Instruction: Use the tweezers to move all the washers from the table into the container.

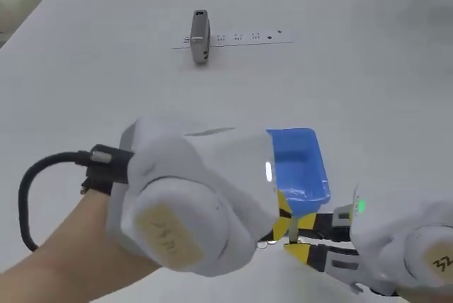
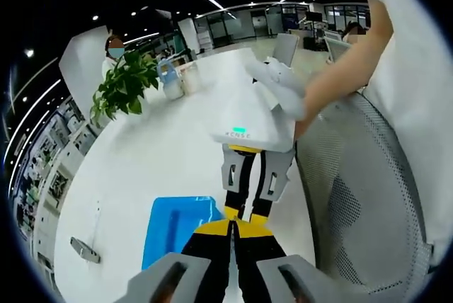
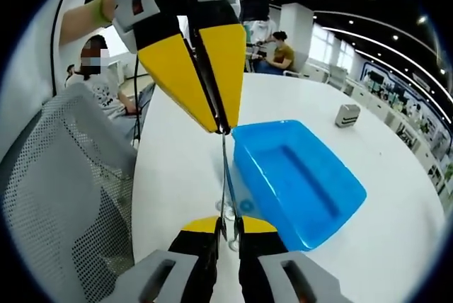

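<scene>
Pinching one end of the tweezers (image 3: 225, 175) in the closed left tool (image 3: 223, 127), likely steadying them. Hanging just beside the blue container (image 1: 304, 154), over washers (image 3: 237, 207) lying on the desk (image 1: 106, 90). Clamping the other end in the closed right tool (image 3: 228, 226), probably for aiming at a washer.

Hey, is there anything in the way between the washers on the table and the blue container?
Nothing visible. The washers lie on bare table right beside the blue container, with just its own near wall to lift over. The tweezers, pinched between the left tool and right tool, sit over them.
</scene>
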`<state>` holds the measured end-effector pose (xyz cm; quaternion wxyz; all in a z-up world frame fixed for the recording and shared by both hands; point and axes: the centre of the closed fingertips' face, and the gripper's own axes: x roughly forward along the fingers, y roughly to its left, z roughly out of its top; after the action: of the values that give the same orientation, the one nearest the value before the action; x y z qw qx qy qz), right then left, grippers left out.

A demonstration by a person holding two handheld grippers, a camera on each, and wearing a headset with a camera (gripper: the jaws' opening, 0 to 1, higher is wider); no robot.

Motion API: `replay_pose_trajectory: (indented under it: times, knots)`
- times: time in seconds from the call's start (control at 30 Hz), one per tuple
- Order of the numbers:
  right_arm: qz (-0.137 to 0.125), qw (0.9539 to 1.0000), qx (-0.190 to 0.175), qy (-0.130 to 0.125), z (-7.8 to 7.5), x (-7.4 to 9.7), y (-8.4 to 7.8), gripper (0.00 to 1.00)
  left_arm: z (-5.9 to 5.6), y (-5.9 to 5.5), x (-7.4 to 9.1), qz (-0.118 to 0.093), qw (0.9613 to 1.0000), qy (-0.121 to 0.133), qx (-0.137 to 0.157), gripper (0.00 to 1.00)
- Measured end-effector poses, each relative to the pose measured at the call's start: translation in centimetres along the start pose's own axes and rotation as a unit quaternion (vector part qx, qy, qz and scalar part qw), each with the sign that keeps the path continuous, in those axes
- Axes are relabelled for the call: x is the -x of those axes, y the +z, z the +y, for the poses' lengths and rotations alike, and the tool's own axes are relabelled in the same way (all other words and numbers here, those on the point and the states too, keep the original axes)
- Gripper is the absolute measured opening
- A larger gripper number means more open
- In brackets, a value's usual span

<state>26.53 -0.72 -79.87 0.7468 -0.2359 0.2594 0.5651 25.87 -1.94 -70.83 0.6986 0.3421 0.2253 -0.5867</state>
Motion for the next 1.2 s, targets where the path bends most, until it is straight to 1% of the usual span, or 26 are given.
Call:
replay_pose_trajectory:
  times: [0.13, 0.2, 0.23, 0.27, 0.33, 0.43, 0.47, 0.6, 0.63, 0.67, 0.7, 0.73, 0.77, 0.8, 0.83, 0.87, 0.9, 0.93, 1.0, 1.03, 1.13, 1.17, 1.2]
  knots:
    - [-0.001, 0.9999, -0.011, -0.005, -0.3, 0.2, -0.4, 0.06, 0.2, 0.1, -0.4, 0.005, 1.0, -0.003, -0.005, 0.0]
    - [0.0, 0.9999, -0.013, -0.004, -0.3, 0.2, -0.5, 0.06, 0.1, 0.1, -0.6, 0.006, 0.9999, -0.009, -0.006, 0.0]
    - [-0.003, 0.9997, -0.023, 0.001, -0.2, 0.0, -0.7, 0.06, 0.0, 0.4, -0.7, -0.004, 0.9999, -0.014, -0.004, 0.0]
    - [-0.004, 0.9994, -0.034, 0.003, -0.1, 0.0, -0.8, 0.08, 0.0, 0.5, -0.7, -0.006, 0.9999, -0.016, 0.003, 0.0]
    - [-0.005, 0.9993, -0.036, 0.004, -0.1, 0.0, -0.7, 0.1, 0.1, 0.5, -0.8, -0.004, 0.9999, -0.015, 0.001, 0.0]
    - [-0.008, 0.9995, -0.031, -0.001, -0.2, 0.5, 0.0, 0.15, 0.2, 0.5, -0.9, -0.002, 0.9999, -0.016, 0.003, 0.0]
    - [-0.018, 0.9994, -0.027, -0.005, -0.2, 0.9, 0.8, 0.16, 0.2, 0.5, -0.9, -0.001, 0.9999, -0.016, 0.004, 0.0]
    - [-0.044, 0.9987, -0.023, -0.009, -0.4, 2.2, 2.8, 0.14, 0.2, 0.5, -0.8, -0.001, 0.9998, -0.021, 0.007, 0.0]
    - [-0.049, 0.9985, -0.025, -0.009, -0.5, 2.3, 3.1, 0.11, 0.2, 0.5, -0.8, -0.002, 0.9997, -0.022, 0.008, 0.0]
    - [-0.049, 0.9985, -0.026, -0.004, -0.4, 2.4, 3.2, 0.07, 0.1, 0.5, -0.9, -0.003, 0.9997, -0.022, 0.009, 0.0]
    - [-0.043, 0.9988, -0.023, -0.001, -0.4, 2.3, 3.0, 0.02, 0.1, 0.6, -0.9, -0.004, 0.9997, -0.022, 0.011, 0.0]
    - [-0.04, 0.9988, -0.028, -0.003, -0.6, 2.1, 2.8, 0.02, 0.1, 0.7, -0.9, -0.008, 0.9996, -0.023, 0.013, 0.0]
    - [-0.045, 0.9981, -0.042, 0.004, -0.4, 2.1, 2.8, 0.02, 0.2, 0.7, -0.9, -0.014, 0.9997, -0.02, 0.008, 0.0]
    - [-0.046, 0.9978, -0.047, 0.003, -0.6, 2.0, 2.8, 0.01, 0.4, 1.1, -0.7, -0.03, 0.9992, -0.011, 0.026, 0.0]
    - [-0.048, 0.9968, -0.063, -0.001, -0.8, 2.1, 2.7, 0.01, 0.6, 1.4, -0.6, -0.043, 0.998, -0.003, 0.047, 0.03]
    - [-0.047, 0.9966, -0.067, -0.004, -1.0, 2.2, 2.6, 0.01, 1.0, 1.9, -0.2, -0.064, 0.9957, 0.01, 0.066, 0.08]
    - [-0.046, 0.9961, -0.074, -0.01, -1.3, 2.3, 2.5, 0.01, 1.2, 1.9, 0.1, -0.076, 0.9936, 0.021, 0.082, 0.12]
    - [-0.044, 0.9955, -0.083, -0.009, -1.4, 2.4, 2.4, 0.01, 1.3, 1.7, 0.6, -0.083, 0.991, 0.033, 0.1, 0.16]
    - [-0.044, 0.9936, -0.103, -0.014, -1.7, 2.8, 2.0, 0.01, 1.4, 1.2, 1.2, -0.091, 0.9871, 0.048, 0.122, 0.18]
    - [-0.044, 0.9927, -0.111, -0.017, -1.8, 2.9, 1.9, 0.01, 1.3, 0.7, 1.7, -0.099, 0.9834, 0.059, 0.14, 0.19]
    - [-0.046, 0.9901, -0.13, -0.027, -2.2, 3.4, 1.2, 0.01, 1.0, -0.4, 2.8, -0.118, 0.9727, 0.077, 0.185, 0.19]
    - [-0.046, 0.9891, -0.137, -0.029, -2.3, 3.5, 1.1, 0.01, 0.9, -0.9, 3.4, -0.129, 0.9656, 0.089, 0.208, 0.19]
    - [-0.047, 0.987, -0.15, -0.033, -2.5, 3.6, 0.8, 0.01, 0.8, -1.2, 3.8, -0.136, 0.9606, 0.096, 0.222, 0.2]
